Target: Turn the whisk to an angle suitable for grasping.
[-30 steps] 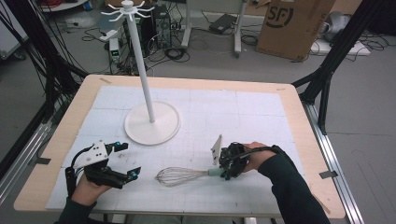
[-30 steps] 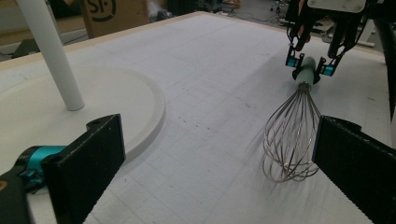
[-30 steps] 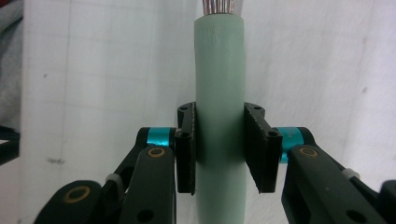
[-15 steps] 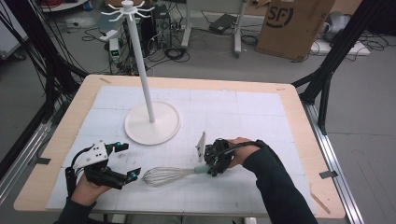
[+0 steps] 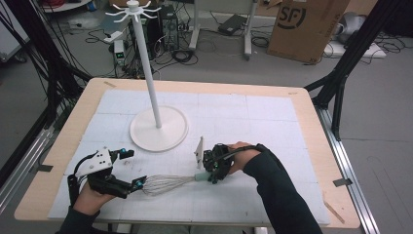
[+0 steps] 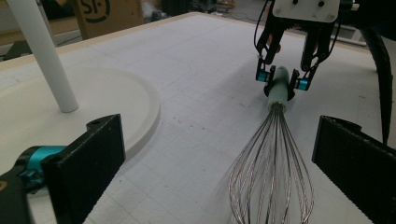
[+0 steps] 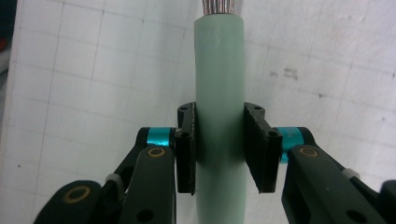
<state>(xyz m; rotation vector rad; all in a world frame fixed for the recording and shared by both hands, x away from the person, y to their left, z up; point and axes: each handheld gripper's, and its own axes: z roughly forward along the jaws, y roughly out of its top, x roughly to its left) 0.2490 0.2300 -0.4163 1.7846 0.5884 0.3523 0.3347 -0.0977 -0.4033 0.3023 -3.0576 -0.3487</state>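
We see the right gripper (image 5: pixel 206 171) clenched on the pale green handle (image 7: pixel 219 116) of a whisk (image 5: pixel 168 183). In the right gripper view its two black jaws press flat against both sides of the handle, with the metal collar of the wires just beyond them. The left gripper view shows the same grasp from the far side: the right gripper (image 6: pixel 282 80) comes down over the handle and pinches it close to its end.

The left gripper (image 5: pixel 127 168) is released. Its jaws stand wide apart, and in its own view the wire cage (image 6: pixel 273 186) of the whisk lies between them, touching neither jaw as far as we can tell.

The whisk lies flat on the white gridded mat (image 5: pixel 272 117) that covers the worktop, near the front edge and about midway between the left and right edges, its wire end toward the left gripper and its handle toward the right one. Behind it, toward the back left of the mat, stands a white stand (image 5: pixel 158 127) with a round base and a tall pole topped with hooks.

Beyond the back edge of the worktop, on the floor, a brown cardboard box (image 5: pixel 307 24) carries the black letters "SF". We can read no other writing.
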